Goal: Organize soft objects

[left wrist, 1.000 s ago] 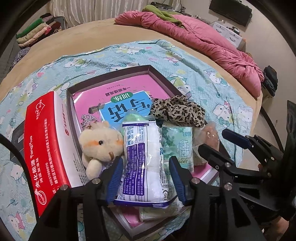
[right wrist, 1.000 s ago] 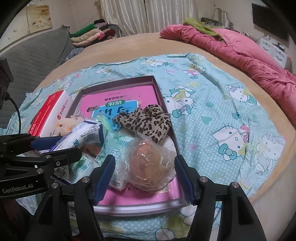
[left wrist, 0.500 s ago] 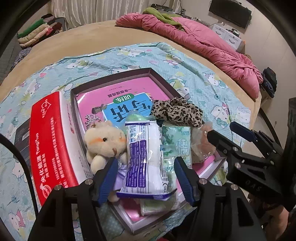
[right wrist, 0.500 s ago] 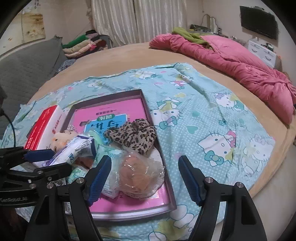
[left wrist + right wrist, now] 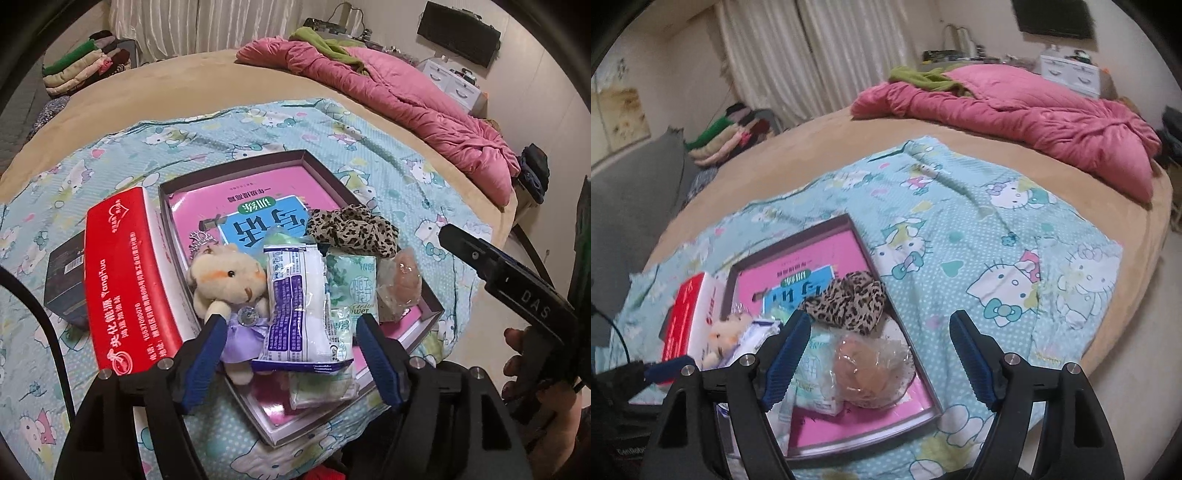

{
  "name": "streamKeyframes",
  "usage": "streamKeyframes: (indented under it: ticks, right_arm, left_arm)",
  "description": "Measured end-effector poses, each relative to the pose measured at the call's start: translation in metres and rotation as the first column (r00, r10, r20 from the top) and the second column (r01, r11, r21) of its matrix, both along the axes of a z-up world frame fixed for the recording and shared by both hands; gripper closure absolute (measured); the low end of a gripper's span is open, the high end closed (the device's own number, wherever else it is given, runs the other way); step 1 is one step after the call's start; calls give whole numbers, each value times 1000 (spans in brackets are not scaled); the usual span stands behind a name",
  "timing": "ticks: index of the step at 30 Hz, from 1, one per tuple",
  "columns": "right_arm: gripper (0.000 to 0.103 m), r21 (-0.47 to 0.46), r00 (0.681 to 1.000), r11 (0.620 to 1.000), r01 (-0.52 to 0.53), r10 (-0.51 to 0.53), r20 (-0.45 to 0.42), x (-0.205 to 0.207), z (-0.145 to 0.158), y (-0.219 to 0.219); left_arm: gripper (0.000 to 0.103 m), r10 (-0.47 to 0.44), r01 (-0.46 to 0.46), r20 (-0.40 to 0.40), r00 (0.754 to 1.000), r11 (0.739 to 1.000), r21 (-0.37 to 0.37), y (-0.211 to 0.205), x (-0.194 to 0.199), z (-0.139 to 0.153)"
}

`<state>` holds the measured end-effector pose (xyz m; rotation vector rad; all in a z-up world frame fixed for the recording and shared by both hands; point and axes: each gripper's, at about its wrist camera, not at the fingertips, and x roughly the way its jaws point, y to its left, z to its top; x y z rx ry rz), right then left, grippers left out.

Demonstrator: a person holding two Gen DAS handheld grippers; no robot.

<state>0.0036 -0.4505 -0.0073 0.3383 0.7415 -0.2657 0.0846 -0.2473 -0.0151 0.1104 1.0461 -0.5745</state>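
Observation:
A shallow dark box (image 5: 325, 173) (image 5: 849, 223) with a pink book in it lies on the bed. In it lie a cream plush bear (image 5: 229, 280) (image 5: 726, 334), a white and purple packet (image 5: 299, 306), green tissue packs (image 5: 352, 284) (image 5: 816, 369), a leopard scrunchie (image 5: 351, 229) (image 5: 846, 306) and a bagged tan puff (image 5: 404, 280) (image 5: 868, 373). My left gripper (image 5: 291, 358) is open and empty, just above the near end of the box. My right gripper (image 5: 879, 362) is open and empty, raised over the puff.
A red and white carton (image 5: 122, 273) (image 5: 687, 317) leans at the box's left side, with a dark box (image 5: 64, 280) beyond it. A Hello Kitty sheet (image 5: 997, 240) covers the round bed. A pink quilt (image 5: 406, 107) lies at the back. Folded clothes (image 5: 81, 62) stand far left.
Both grippers have pulled back and up from the box, empty and open. The right gripper has tilted up and drawn away to the right. The objects in the box have not moved.

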Motion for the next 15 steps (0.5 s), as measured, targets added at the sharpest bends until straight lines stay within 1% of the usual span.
streamKeyframes:
  ticks: [5, 15]
  right_arm:
    - [23, -5, 1000, 1000, 11, -11, -8, -2, 3, 5]
    - [22, -80, 1000, 997, -7, 7, -5, -2, 16, 26]
  left_arm:
    - [27, 4, -4, 12, 1000, 1000, -3, 8, -3, 5]
    - [24, 43, -42, 33, 999, 999, -21, 31, -7, 15]
